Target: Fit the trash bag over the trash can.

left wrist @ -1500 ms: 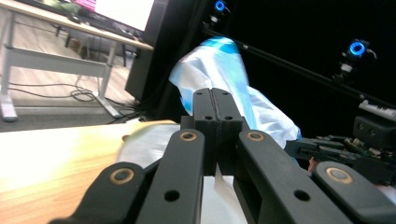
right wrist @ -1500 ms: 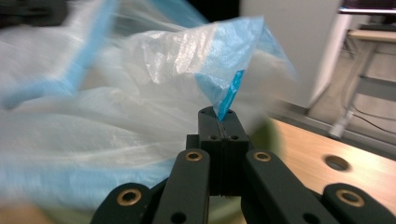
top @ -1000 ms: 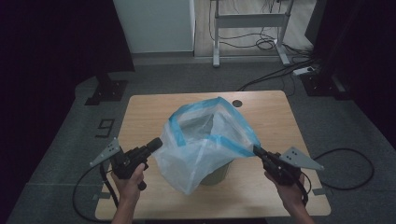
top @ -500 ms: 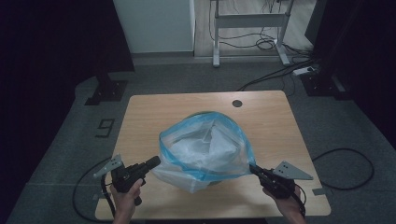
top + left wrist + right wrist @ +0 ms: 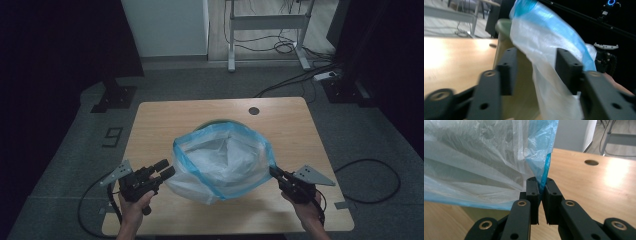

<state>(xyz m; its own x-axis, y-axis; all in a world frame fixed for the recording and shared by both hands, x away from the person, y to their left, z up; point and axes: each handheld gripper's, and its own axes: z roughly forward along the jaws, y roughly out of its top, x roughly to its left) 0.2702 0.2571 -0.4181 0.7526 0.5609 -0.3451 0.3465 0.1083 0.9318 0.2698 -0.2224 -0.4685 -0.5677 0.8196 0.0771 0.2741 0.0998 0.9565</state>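
A clear plastic bag (image 5: 220,160) with a blue rim lies spread over a bin whose green rim (image 5: 216,121) peeks out at the back. My left gripper (image 5: 166,170) is at the bag's left edge; its jaws have just been opening and stand open. In the left gripper view the bag (image 5: 544,32) hangs loose between the left gripper's (image 5: 536,53) pads, in front of the bin's tan wall (image 5: 524,85). My right gripper (image 5: 274,171) (image 5: 540,180) pinches the bag's blue edge (image 5: 547,162); its jaws have just been opening a little, with the edge still between them.
The wooden table (image 5: 165,115) has a round cable hole (image 5: 254,110) at the back right. On the floor behind it stand a desk frame (image 5: 267,22) and cables (image 5: 300,80), and dark stands flank the table. My right gripper (image 5: 605,57) shows far off in the left gripper view.
The bag has come down from above the table and now lies over the bin, its mouth spread wide. Both hands have sunk toward the table's front. The left jaws have parted.
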